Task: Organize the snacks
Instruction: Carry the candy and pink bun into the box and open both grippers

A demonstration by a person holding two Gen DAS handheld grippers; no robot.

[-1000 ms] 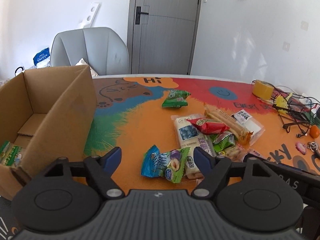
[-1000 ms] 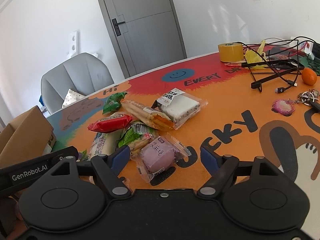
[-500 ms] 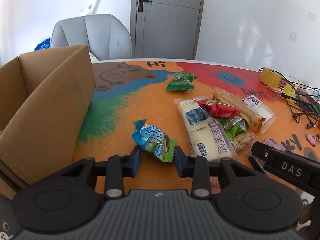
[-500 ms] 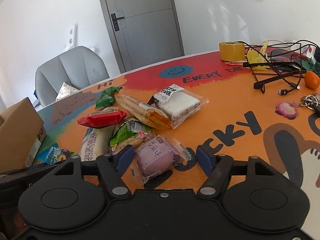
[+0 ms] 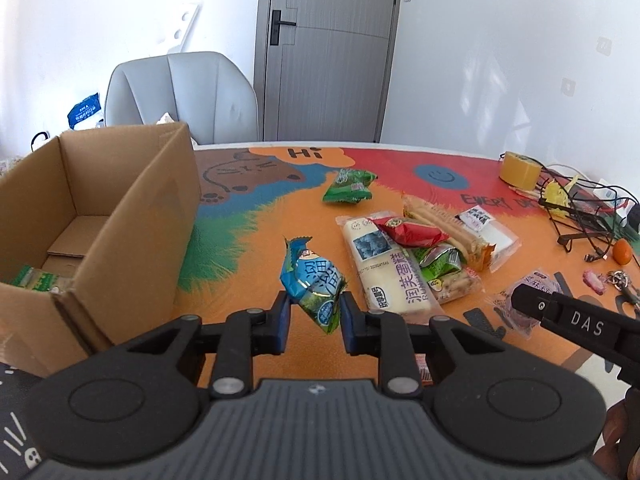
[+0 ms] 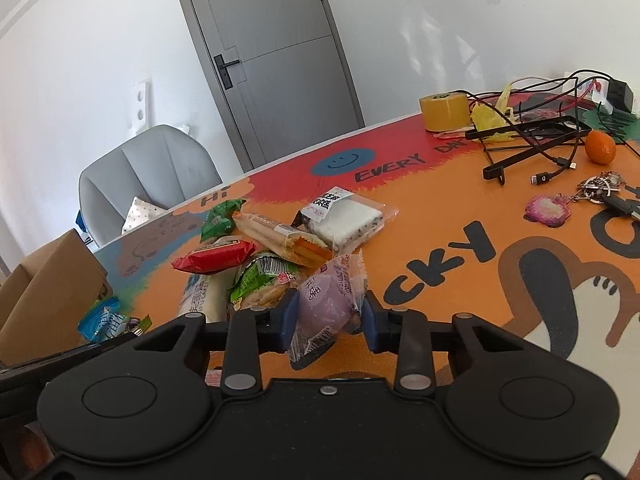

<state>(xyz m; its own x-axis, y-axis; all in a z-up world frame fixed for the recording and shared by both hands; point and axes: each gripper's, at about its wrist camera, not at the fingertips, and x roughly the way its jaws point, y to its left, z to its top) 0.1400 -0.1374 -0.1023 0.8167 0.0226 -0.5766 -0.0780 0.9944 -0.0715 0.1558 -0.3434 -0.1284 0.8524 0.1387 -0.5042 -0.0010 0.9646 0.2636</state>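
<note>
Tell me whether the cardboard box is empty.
Not empty: the cardboard box stands open, with one green snack packet lying in its near corner.

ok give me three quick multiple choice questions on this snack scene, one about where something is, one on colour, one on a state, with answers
1. Where is the cardboard box relative to the snack pile, seen from the left wrist?
A. left of it
B. right of it
C. behind the tape roll

2. What colour is the packet lying on top of the long white packet?
A. purple
B. red
C. yellow

3. What is the left gripper doing?
A. open over bare table
B. shut on nothing
C. shut on the blue packet

Answers:
1. A, the box fills the left side while the snacks lie centre and right.
2. B, the red packet rests across the white one's upper end.
3. C, the jaws press both sides of the blue packet, which looks lifted off the table.
</note>
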